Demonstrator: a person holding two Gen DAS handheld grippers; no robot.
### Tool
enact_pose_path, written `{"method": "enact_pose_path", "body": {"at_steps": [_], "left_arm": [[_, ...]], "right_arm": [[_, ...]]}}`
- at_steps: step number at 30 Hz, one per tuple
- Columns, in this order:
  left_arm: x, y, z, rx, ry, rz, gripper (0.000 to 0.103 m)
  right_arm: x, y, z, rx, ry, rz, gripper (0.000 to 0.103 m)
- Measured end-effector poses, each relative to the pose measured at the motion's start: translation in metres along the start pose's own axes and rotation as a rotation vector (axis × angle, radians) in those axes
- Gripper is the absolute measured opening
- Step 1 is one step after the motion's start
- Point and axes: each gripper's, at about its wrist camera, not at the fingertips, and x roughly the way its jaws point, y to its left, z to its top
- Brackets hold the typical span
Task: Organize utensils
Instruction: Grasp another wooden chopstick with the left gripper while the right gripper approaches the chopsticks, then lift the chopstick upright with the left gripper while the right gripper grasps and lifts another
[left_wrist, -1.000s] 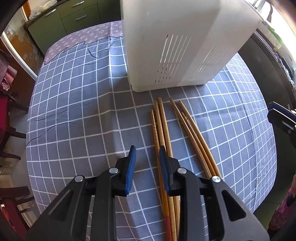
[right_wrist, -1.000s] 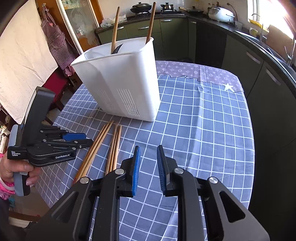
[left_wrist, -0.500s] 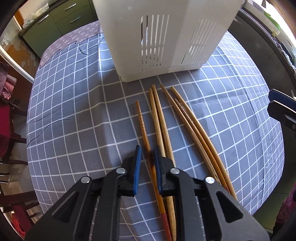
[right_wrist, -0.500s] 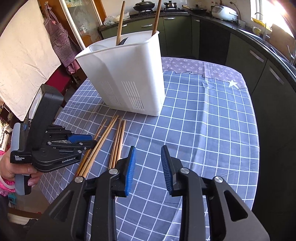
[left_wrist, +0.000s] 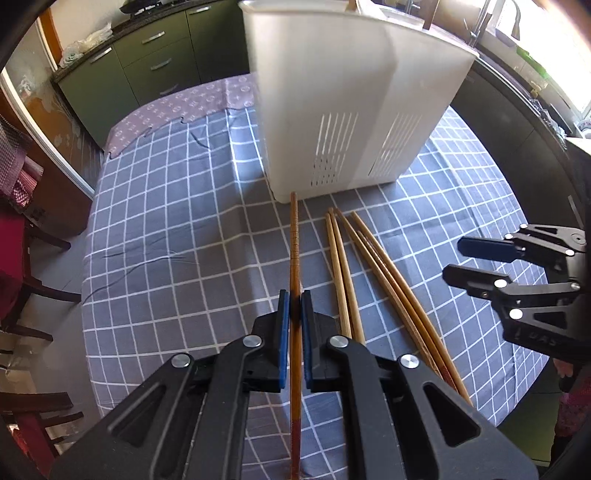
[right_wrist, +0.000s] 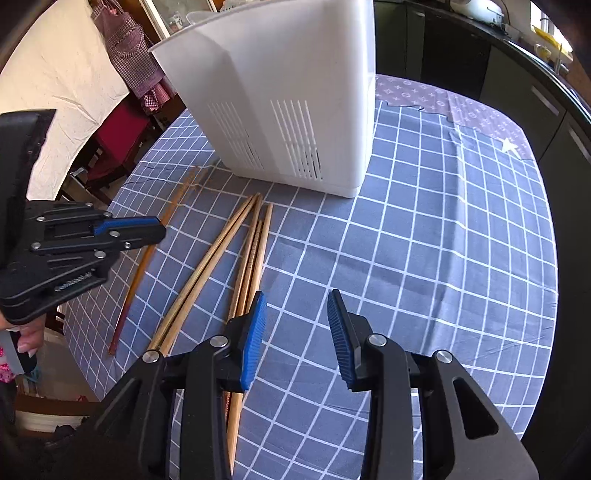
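Observation:
My left gripper (left_wrist: 294, 300) is shut on a dark brown chopstick (left_wrist: 294, 243) that points toward the white slotted utensil holder (left_wrist: 347, 110). Several lighter wooden chopsticks (left_wrist: 373, 266) lie on the checked tablecloth to its right. In the right wrist view the same loose chopsticks (right_wrist: 236, 254) lie in front of the holder (right_wrist: 280, 103), and the held chopstick (right_wrist: 142, 264) runs under the left gripper (right_wrist: 147, 230). My right gripper (right_wrist: 295, 325) is open and empty, just right of the loose chopsticks' near ends; it also shows in the left wrist view (left_wrist: 461, 258).
The round table has a blue-and-white checked cloth (right_wrist: 443, 240) with a purple patterned cloth (left_wrist: 184, 107) at the far side. Green kitchen cabinets (left_wrist: 147, 55) stand behind. Dark red chairs (left_wrist: 14, 236) stand at the left edge.
My left gripper has closed on the dark chopstick, and it now points at the holder. My right gripper has opened wider and moved closer to the loose chopsticks and the holder.

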Motion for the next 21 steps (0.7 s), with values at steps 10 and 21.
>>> {"method": "enact_pose_path", "body": {"at_steps": [10,21], "left_arm": [[-0.041,0.024,-0.007,0.018,-0.150,0.030,0.006],[-0.067,0.036,-0.016,0.004,-0.233,0.007,0.006]], "right_arm": [[0.027,0.025,0.013,-0.046,0.057,-0.011,0.026],[0.041,0.040,0.015,-0.102,0.086,-0.105,0.022]]}}
